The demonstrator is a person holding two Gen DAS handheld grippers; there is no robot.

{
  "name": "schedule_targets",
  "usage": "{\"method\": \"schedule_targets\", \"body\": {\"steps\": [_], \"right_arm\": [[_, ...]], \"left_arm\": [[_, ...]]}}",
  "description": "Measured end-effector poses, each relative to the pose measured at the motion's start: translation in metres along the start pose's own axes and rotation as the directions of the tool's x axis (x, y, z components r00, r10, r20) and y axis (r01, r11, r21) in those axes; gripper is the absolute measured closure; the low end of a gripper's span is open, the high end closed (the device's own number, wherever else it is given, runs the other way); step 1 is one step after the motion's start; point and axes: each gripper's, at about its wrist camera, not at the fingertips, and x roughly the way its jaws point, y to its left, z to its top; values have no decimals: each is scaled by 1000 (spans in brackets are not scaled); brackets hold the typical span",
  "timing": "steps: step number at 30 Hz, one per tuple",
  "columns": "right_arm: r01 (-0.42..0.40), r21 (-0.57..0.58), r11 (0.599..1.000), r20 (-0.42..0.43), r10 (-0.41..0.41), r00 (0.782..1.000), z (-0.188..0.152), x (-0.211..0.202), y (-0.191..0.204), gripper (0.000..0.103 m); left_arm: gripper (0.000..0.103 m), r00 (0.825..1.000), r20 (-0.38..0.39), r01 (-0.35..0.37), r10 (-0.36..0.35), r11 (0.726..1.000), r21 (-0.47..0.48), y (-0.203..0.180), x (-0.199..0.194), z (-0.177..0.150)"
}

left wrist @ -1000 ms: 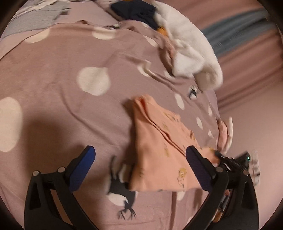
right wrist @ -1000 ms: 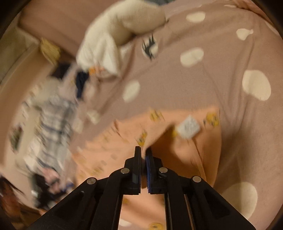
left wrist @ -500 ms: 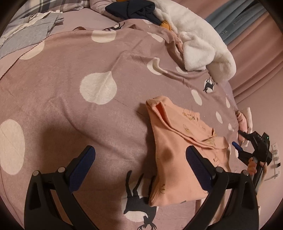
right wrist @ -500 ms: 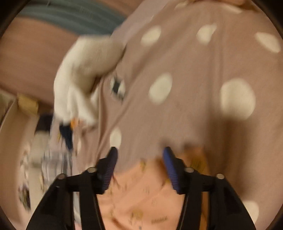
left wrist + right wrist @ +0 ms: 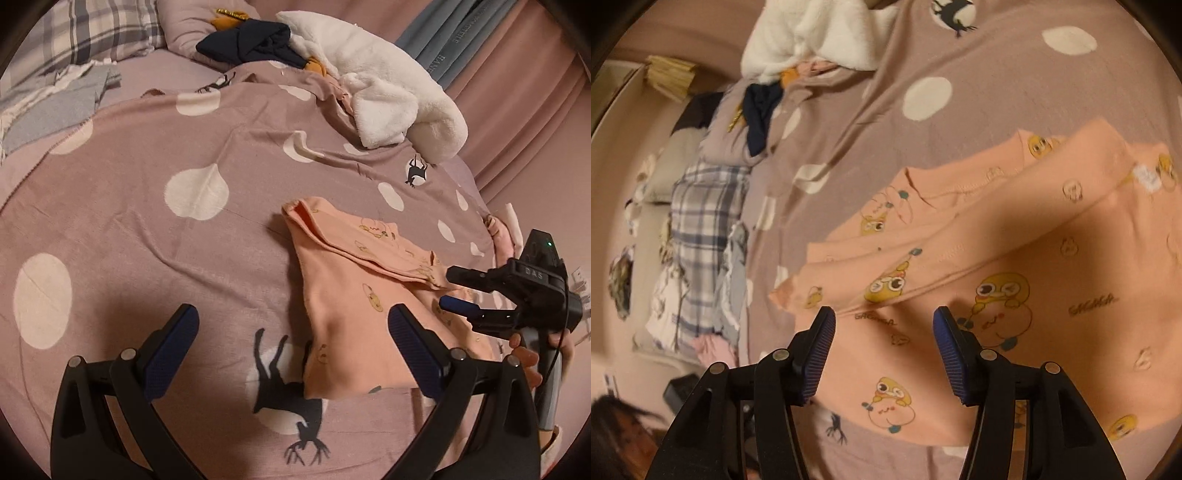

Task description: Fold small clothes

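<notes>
Now that the right hand-held gripper is spread, releasing the shirt (fold laid), the left hand-held gripper is hovering spread.

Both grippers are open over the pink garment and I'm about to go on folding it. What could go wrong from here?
1. The pink garment lies in loose stacked layers; a pinch by the right gripper may catch only the top one and pull the fold apart.
2. The bedspread beneath is soft and wrinkled, so the fingers could grab it along with the garment.
3. The left gripper is close to the right one, so they might collide.
</notes>
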Motion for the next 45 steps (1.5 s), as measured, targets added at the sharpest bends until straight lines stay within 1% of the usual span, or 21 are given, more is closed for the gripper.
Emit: {"method": "schedule_targets", "body": {"steps": [3,6,8,9,10,13,15,16,19,22,24,26,28,29,31,34,35,37,40,42,45], "right_arm": [[-15,91,996,14,13,1000,3,7,-14,47],[-31,202,979,71,17,997,9,3,-42,47],[-65,231,971,102,43,994,12,4,-51,58],[-61,237,970,119,34,992,13,4,-53,76],[-47,245,968,143,11,990,13,3,-55,88],[-44,207,977,199,2,980,14,-1,-48,92],[-12,161,987,218,-23,976,19,-8,-36,92],[-18,152,988,225,-17,974,22,-9,-32,92],[-84,139,987,266,45,963,33,-17,-23,92],[-129,193,973,271,74,960,51,-13,-27,92],[-135,302,944,286,45,957,61,-6,-41,92],[-145,355,924,313,28,949,63,-5,-49,81],[-156,350,924,333,33,942,58,-8,-52,46],[-161,349,923,334,38,942,55,-9,-52,41],[-166,327,930,316,58,947,50,-10,-47,39],[-148,220,964,229,96,969,42,-7,-24,39],[-138,182,973,192,102,976,36,-3,-12,39],[-156,128,979,123,140,982,25,8,9,39],[-187,69,980,-7,188,982,9,37,40,39],[-165,37,986,-61,167,984,0,58,56,39],[-124,29,992,-60,126,990,1,87,68,39]], "left_arm": [[1,1000,4,0,0,999,45,-3,-1,-3],[1,1000,-5,-13,13,997,79,-2,3,-7],[1,999,-22,-21,23,996,90,0,10,-9],[1,999,-32,-22,25,996,91,2,13,-9],[1,999,-46,-23,28,996,91,3,17,-10],[1,997,-82,-8,16,996,93,5,27,-10],[1,996,-88,-6,14,995,96,4,30,-8],[1,996,-86,-6,15,995,102,3,31,-7],[1,996,-81,-15,24,993,118,2,33,-4],[1,994,-104,-11,22,994,107,6,38,-3],[1,992,-121,-4,15,996,84,10,40,-3],[1,993,-115,-8,16,997,73,14,39,-1],[1,994,-109,-16,24,997,73,15,37,0],[1,994,-108,-17,25,997,71,16,37,0],[1,994,-108,-18,24,998,57,18,37,0],[1,993,-111,-19,24,999,48,19,35,0],[1,994,-108,-24,29,999,49,19,34,0],[1,994,-104,-31,35,999,45,20,31,0],[1,994,-108,-30,31,999,10,29,25,1],[1,994,-104,-35,34,999,-10,38,19,3],[1,993,-102,-54,52,998,-17,47,15,5]]}}
